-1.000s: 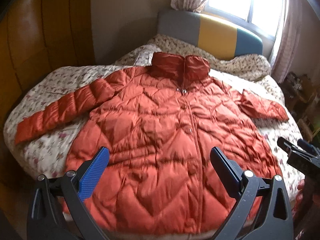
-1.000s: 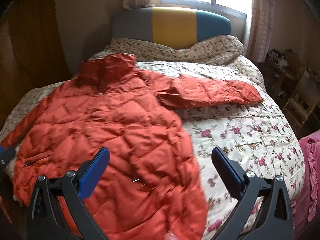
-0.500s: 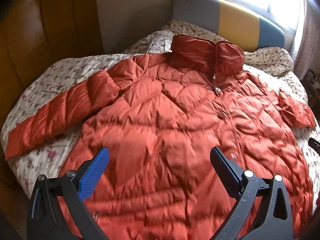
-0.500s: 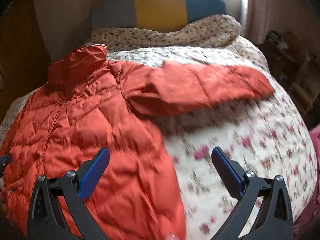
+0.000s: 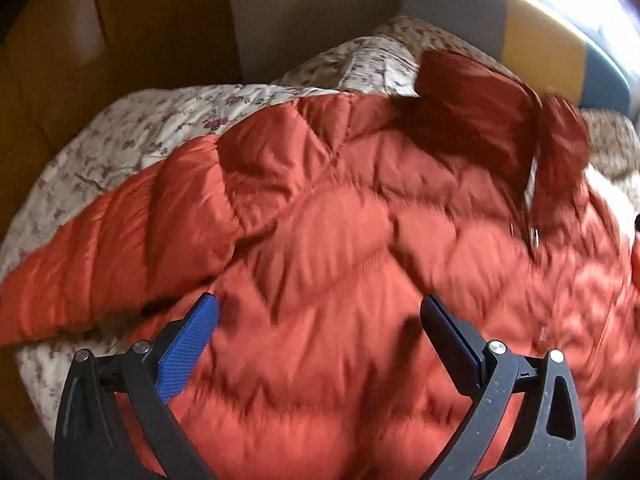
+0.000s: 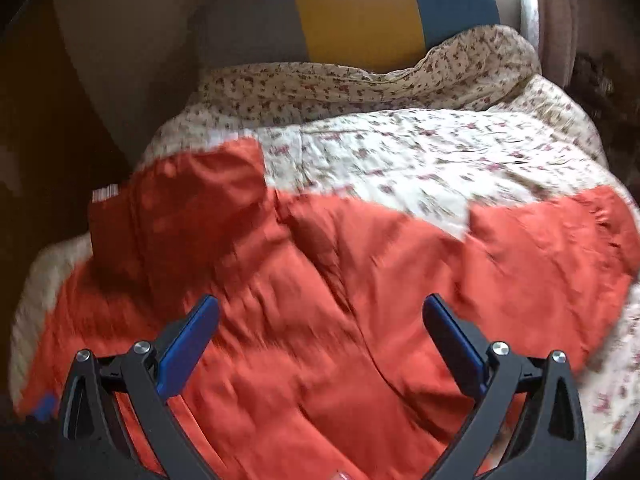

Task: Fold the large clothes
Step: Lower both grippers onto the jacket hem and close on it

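An orange jacket [image 5: 360, 240] is lying spread front-up across the flowered bedspread [image 6: 420, 152]. The left gripper [image 5: 318, 316] is hovering over its body, jaws wide apart; the right gripper [image 6: 320, 316] is hanging likewise, gaping, holding nothing.

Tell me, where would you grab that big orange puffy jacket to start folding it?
Probably by a sleeve. The jacket lies spread flat, front up, on the floral quilt, and its left sleeve stretches out sideways, a narrow free end. The open left tongs could come from the sleeve's outer side, pinch near the end, and carry it across the chest. The right sleeve suits the open right tongs likewise.
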A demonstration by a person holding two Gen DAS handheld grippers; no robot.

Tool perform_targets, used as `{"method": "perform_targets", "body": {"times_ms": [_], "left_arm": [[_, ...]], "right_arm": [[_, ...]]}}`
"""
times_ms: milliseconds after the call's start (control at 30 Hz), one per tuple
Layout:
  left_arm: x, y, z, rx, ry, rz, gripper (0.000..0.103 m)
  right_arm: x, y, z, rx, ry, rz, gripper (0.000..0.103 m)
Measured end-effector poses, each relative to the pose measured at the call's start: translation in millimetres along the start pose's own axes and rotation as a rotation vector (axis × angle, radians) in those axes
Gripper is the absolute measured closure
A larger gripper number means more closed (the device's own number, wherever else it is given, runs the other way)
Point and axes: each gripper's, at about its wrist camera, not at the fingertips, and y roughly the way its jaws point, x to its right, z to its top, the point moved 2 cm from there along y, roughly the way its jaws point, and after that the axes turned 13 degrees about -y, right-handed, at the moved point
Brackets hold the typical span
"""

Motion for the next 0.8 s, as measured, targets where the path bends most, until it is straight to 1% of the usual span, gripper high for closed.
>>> {"method": "perform_targets", "body": {"times_ms": [67,100,167,267,400,467,533,600,733,800], "left_arm": [[5.3,6.1,25.7,-0.022,-0.060,-0.058,0.003],[9.2,7.5,35.8,-0.023,-0.072,-0.079,0.003],[26.0,9.8,65.6,-0.006,-0.088,-0.108,0.003],[55.5,10.5,103.0,0.040,-0.074,-0.126,0.003],[92.4,13.7,136.8,0.069,-0.031,-0.127,0.003],[106.6,14.8,147.7,0.082,-0.015,-0.106,0.003],[122.0,18.9,164.4,0.096,-0.005,-0.101,0.003],[133.2,26.3,175.3,0.092,0.003,-0.078,0.003],[149.3,47.4,185.6,0.051,0.016,-0.044,0.003],[153.4,57.6,182.2,0.024,0.042,-0.025,0.003]], "right_arm": [[1.3,11.3,14.3,-0.006,0.043,0.022,0.002],[1.1,15.2,19.3,-0.012,0.058,0.031,0.002],[3.4,23.5,29.5,-0.018,0.087,0.045,0.002],[4.9,32.7,42.1,-0.025,0.117,0.063,0.002],[0.6,39.5,63.9,-0.013,0.129,0.083,0.002],[-1.8,42.1,75.9,-0.001,0.133,0.085,0.002],[-4.5,46.4,90.3,0.011,0.145,0.094,0.002],[-8.1,52.4,100.2,0.011,0.159,0.098,0.002],[-14.4,75.3,112.9,-0.039,0.197,0.115,0.003],[-14.7,84.7,112.4,-0.066,0.205,0.125,0.009]]}}
